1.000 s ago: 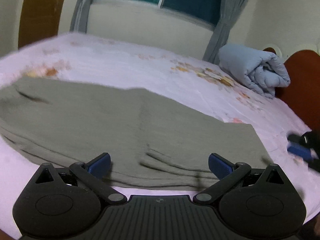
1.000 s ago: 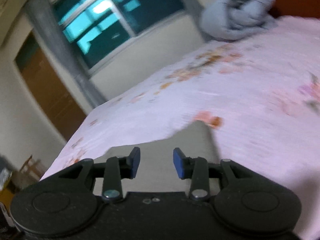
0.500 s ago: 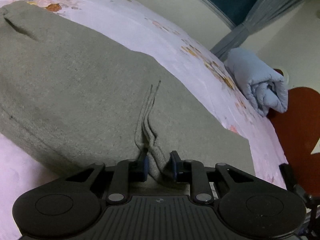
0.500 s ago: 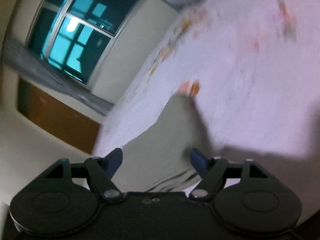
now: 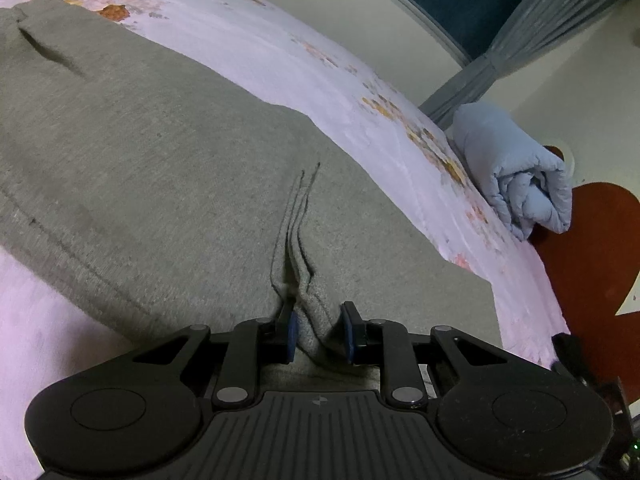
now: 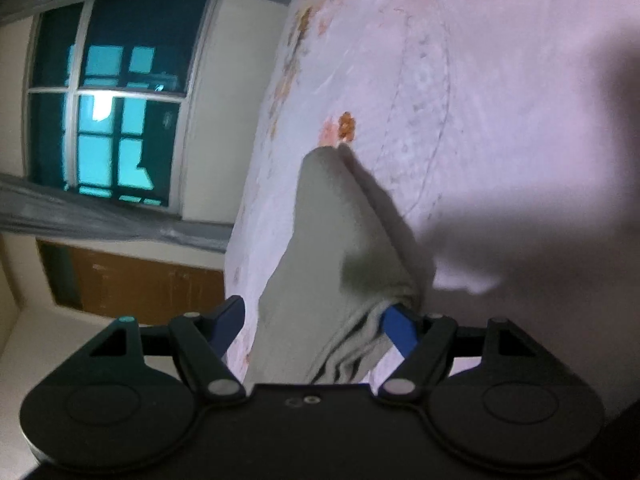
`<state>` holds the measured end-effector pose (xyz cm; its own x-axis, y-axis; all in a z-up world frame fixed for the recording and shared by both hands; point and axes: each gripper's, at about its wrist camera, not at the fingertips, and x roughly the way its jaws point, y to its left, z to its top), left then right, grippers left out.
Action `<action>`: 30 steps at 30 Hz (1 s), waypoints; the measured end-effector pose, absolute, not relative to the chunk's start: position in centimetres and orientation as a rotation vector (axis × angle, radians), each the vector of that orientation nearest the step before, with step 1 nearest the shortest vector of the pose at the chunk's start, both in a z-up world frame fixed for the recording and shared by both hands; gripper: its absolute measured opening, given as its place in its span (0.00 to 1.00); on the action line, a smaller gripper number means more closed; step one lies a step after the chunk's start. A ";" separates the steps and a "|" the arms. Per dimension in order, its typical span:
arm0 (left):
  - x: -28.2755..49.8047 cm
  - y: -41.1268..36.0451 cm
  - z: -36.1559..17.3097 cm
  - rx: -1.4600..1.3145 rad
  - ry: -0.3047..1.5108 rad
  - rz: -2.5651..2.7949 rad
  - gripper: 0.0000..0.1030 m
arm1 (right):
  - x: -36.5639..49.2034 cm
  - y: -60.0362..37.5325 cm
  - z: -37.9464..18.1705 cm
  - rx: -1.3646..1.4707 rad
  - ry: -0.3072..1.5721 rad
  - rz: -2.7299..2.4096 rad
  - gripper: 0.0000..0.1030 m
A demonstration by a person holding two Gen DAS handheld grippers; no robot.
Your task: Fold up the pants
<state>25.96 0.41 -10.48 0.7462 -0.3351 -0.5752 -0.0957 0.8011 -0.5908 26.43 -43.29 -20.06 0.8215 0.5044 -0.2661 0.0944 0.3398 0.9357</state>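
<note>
Grey pants (image 5: pixel 160 168) lie flat, folded in layers, on a pink floral bed sheet (image 5: pixel 280 48). My left gripper (image 5: pixel 318 334) is shut on a pinched ridge of the pants' near edge; creases run away from the blue pads. In the right wrist view the pants (image 6: pixel 332 240) show as a stack of layered edges. My right gripper (image 6: pixel 312 328) is open, rolled on its side, with the stacked edge between its blue fingers (image 6: pixel 398 330).
A rolled pale blue duvet (image 5: pixel 516 176) lies at the far right by a red-brown headboard (image 5: pixel 592 248). A window (image 6: pixel 108 120) with grey curtains and a brown door (image 6: pixel 132 280) are behind the bed. A dark shadow covers the sheet at right.
My left gripper closed from wide open onto the pants' edge. My right gripper opened, rolled sideways and moved in around the stacked edge of the pants.
</note>
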 end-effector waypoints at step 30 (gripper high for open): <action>25.5 1.3 -11.3 -0.629 0.721 -0.187 0.25 | 22.4 -45.6 -16.1 1.165 0.352 0.181 0.79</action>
